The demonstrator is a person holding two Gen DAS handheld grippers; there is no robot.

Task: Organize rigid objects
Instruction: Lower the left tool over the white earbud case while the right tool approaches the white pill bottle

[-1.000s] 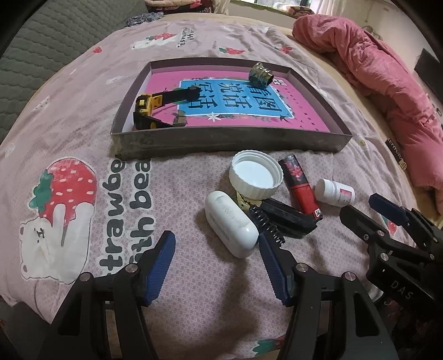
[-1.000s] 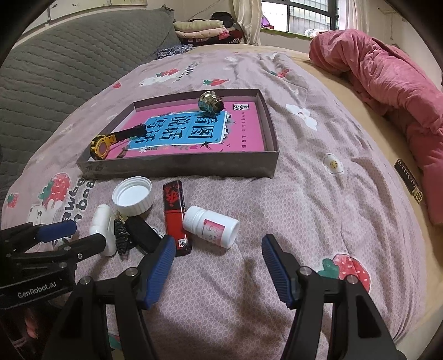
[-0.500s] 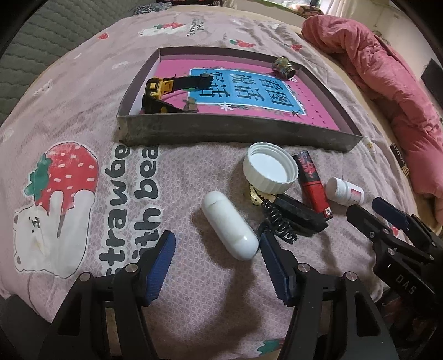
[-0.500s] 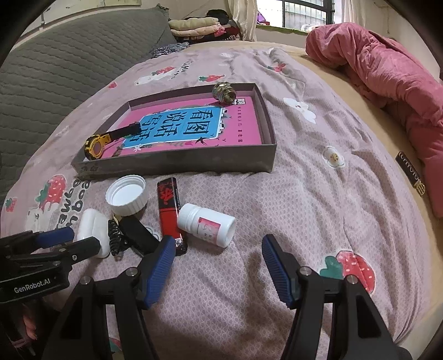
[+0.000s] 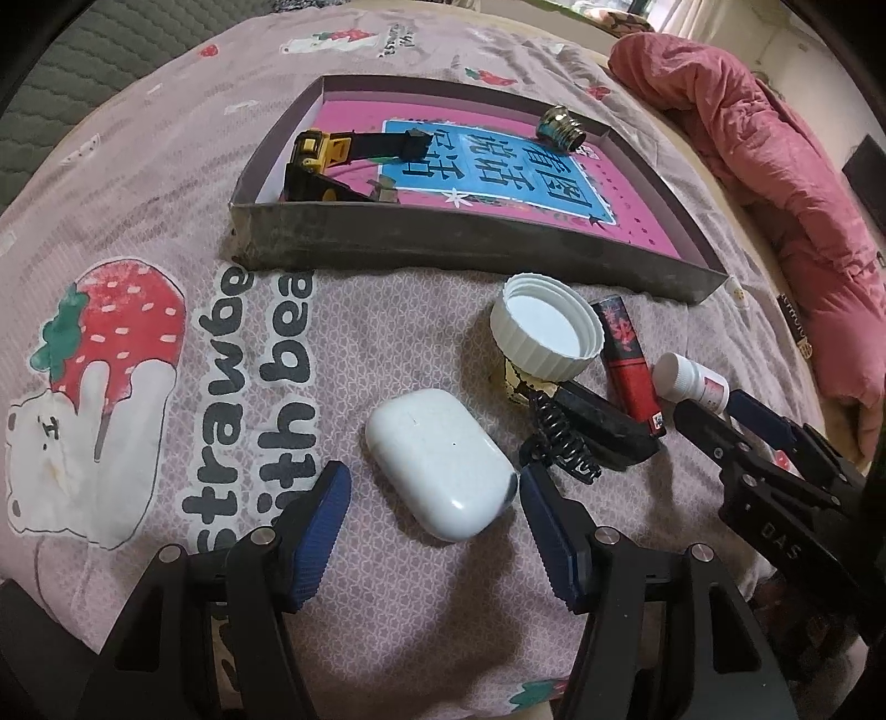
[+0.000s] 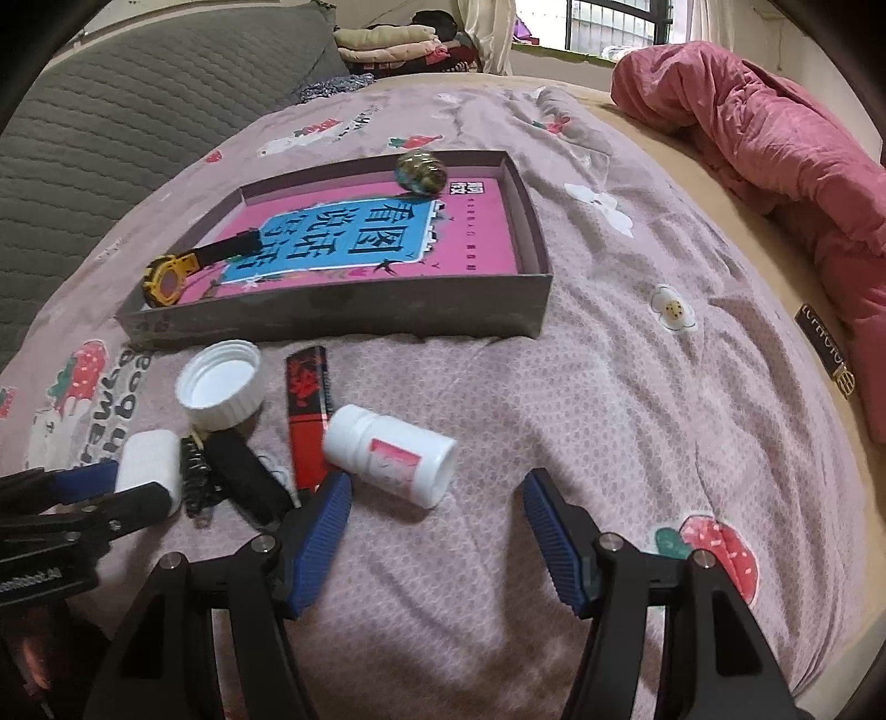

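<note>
A white earbud case lies on the bedspread between the open jaws of my left gripper; the right pad is very close to its corner, the left pad apart. Beside it lie a white cap, a black hair clip, a red and black tube and a small white bottle. My right gripper is open just in front of the bottle, nothing between its fingers. The shallow box behind holds a yellow toy watch and a metal bulb base.
A pink quilt is heaped at the right side of the bed. A grey padded headboard rises at the left, folded clothes behind it. The strawberry-print bedspread stretches right of the objects.
The left gripper has come closer to the white case, which now sits between its jaws. The right gripper has edged nearer to the white bottle.
</note>
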